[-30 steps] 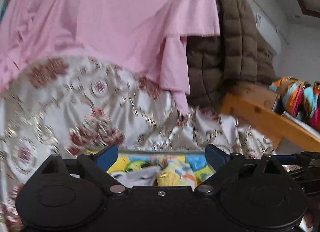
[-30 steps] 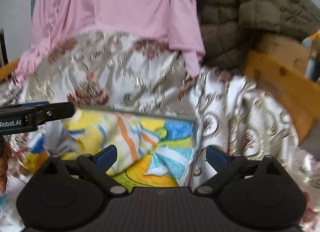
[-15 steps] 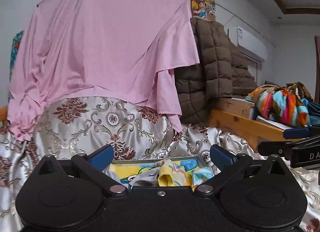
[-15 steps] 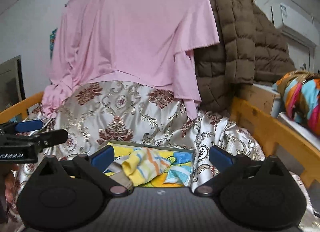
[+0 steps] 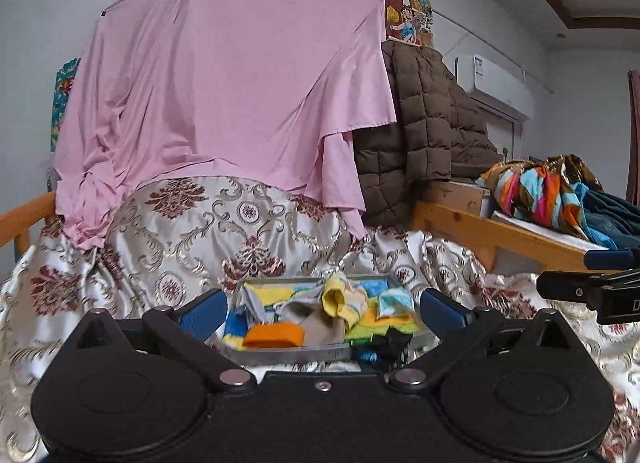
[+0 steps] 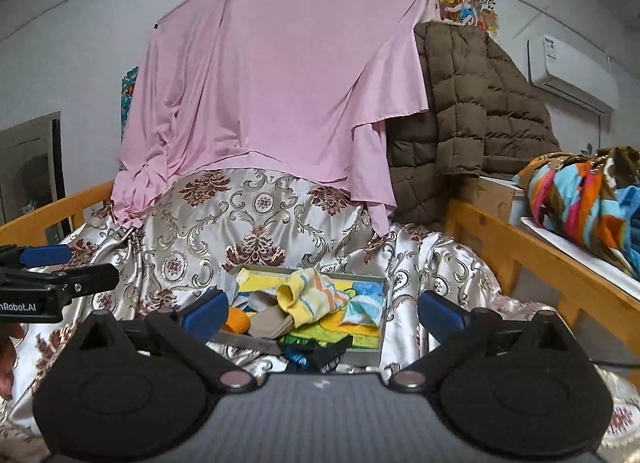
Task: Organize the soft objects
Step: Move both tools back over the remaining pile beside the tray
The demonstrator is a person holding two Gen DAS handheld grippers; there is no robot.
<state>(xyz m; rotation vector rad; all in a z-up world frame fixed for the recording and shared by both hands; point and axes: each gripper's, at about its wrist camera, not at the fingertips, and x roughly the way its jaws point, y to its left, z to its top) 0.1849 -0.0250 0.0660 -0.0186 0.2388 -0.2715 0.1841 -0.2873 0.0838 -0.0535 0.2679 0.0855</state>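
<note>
A: Where are the soft things?

B: In the tray, which sits on the patterned bedspread. A yellow striped sock lies on top near the tray's middle, with a grey cloth just in front of it and an orange piece at the tray's front edge. A small blue-and-white cloth lies at the tray's right side. Under them all is a yellow, blue and green printed fabric.

A: Anything outside the tray?

B: A dark object with a blue part lies against the tray's front rim; I cannot tell what it is.

A: And the grippers?

B: Both hang in front of the tray, well back from it, touching nothing. The left gripper has just been spreading its jaws, and they stand wide with nothing between the blue pads. The right gripper shows its jaws wide too, empty. Each shows at the edge of the other's view, the right one to the tray's right and the left one to its left. Part of a hand shows under the left gripper in the right view.

A: What is behind the tray?

B: A pink sheet hangs from a line on the wall, draped over the bedspread's hump. To its right hangs a brown quilted coat. Right of the tray runs a wooden bed rail, with a heap of bright striped cloth beyond it. An air conditioner sits high on the wall above the coat.
</note>
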